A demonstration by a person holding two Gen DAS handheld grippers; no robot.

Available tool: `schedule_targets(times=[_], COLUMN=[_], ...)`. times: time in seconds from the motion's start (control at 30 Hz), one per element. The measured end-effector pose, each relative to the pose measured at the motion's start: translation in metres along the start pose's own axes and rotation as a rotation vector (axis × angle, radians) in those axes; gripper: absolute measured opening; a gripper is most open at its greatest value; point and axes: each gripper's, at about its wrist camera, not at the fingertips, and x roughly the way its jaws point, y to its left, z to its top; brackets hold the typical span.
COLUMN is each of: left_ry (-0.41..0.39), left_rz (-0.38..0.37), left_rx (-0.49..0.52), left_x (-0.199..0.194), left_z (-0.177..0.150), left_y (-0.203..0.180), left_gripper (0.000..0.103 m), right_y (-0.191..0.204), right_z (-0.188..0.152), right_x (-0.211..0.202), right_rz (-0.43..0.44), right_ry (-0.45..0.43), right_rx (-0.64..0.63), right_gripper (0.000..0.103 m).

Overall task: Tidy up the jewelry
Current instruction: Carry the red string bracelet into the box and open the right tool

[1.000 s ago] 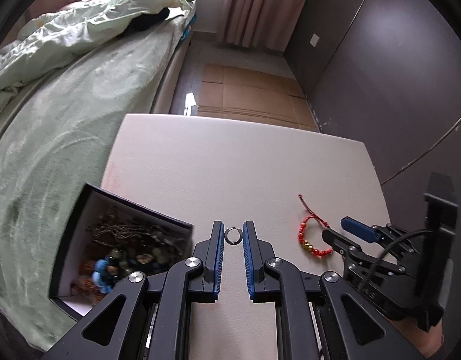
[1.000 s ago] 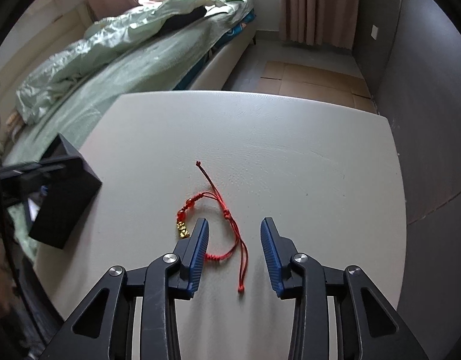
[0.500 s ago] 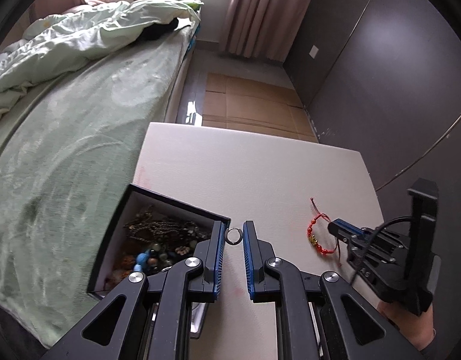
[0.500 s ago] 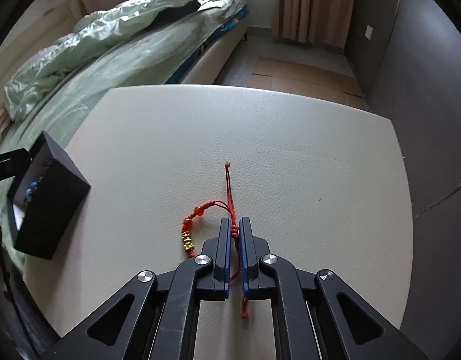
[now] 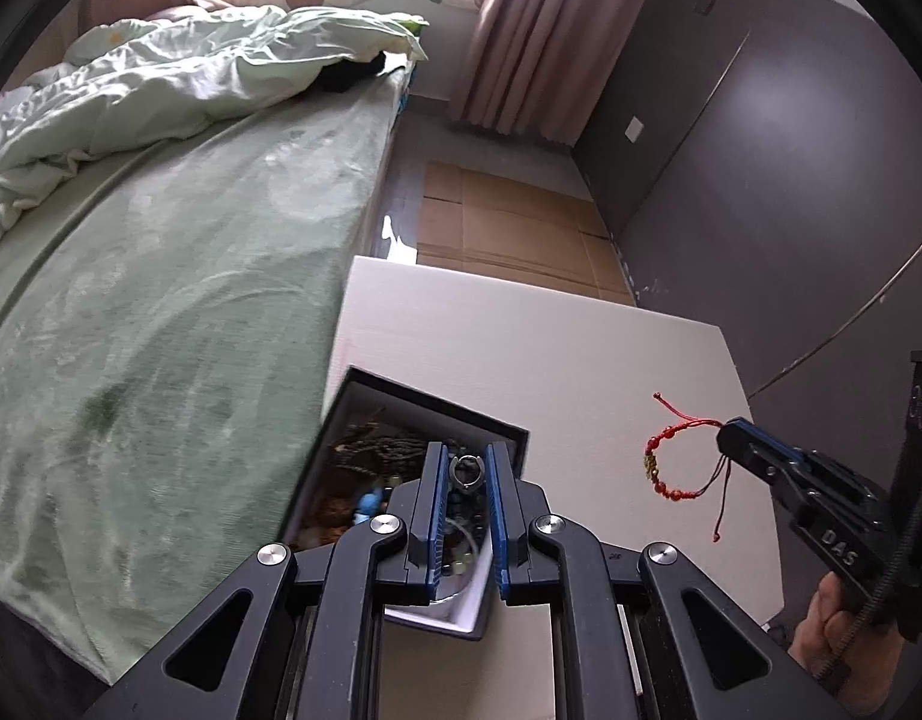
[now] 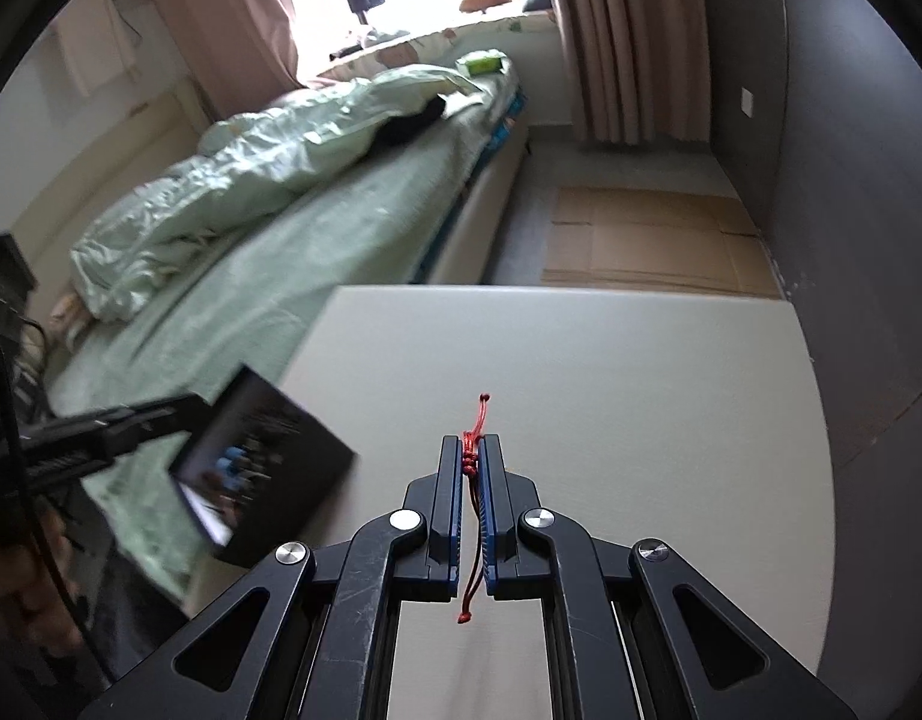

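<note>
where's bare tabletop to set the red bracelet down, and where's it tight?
Free: the white table from its far edge by the cardboard to the right gripper, which pinches the red bracelet. Tight: the table's bed-side edge, where the black jewelry box sits under the left gripper holding a ring.

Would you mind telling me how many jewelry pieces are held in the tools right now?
2: a ring in the left tool, above the jewelry box; a red bracelet in the right tool.
</note>
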Motion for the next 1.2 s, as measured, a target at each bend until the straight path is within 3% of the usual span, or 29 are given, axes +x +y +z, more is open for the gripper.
schedule_targets(times=[0.33,0.47,0.5,0.53,0.6,1.0,1.13,1.2], left_ry=[0.010,0.067,0.076,0.080,0.062,-0.001,-0.003,-0.005], left_rz=[-0.037,-0.066,-0.067,-0.072,-0.096,-0.065,-0.063,-0.064], left_rx=[-0.018,-0.031,-0.047,-0.059,-0.078,-0.144,-0.157,-0.156], left_x=[-0.003,0.005,0.006,0.006,0.001,-0.031,-0.035,-0.038], left_z=[-0.003,-0.007,-0.008,-0.009,-0.012,-0.020,-0.022,-0.025], left_y=[0.024,0.034,0.039,0.044,0.053,0.102,0.110,0.111], left_gripper=[0.013,0.018,0.028,0.048,0.067,0.067,0.067,0.067], right_y=[0.049,0.066,0.069,0.074,0.083,0.136,0.141,0.138], right_z=[0.011,0.012,0.012,0.012,0.011,0.008,0.006,0.005], right_x=[-0.003,0.003,0.005,0.008,0.013,0.035,0.043,0.045], right_rz=[0.062,0.086,0.092,0.101,0.117,0.174,0.131,0.103], right_ry=[-0.028,-0.018,-0.015,-0.009,0.000,0.035,0.079,0.097], right_rx=[-0.053,-0.067,-0.069,-0.072,-0.076,-0.128,-0.122,-0.103], right_gripper=[0.006,0.006,0.006,0.006,0.006,0.006,0.007,0.020])
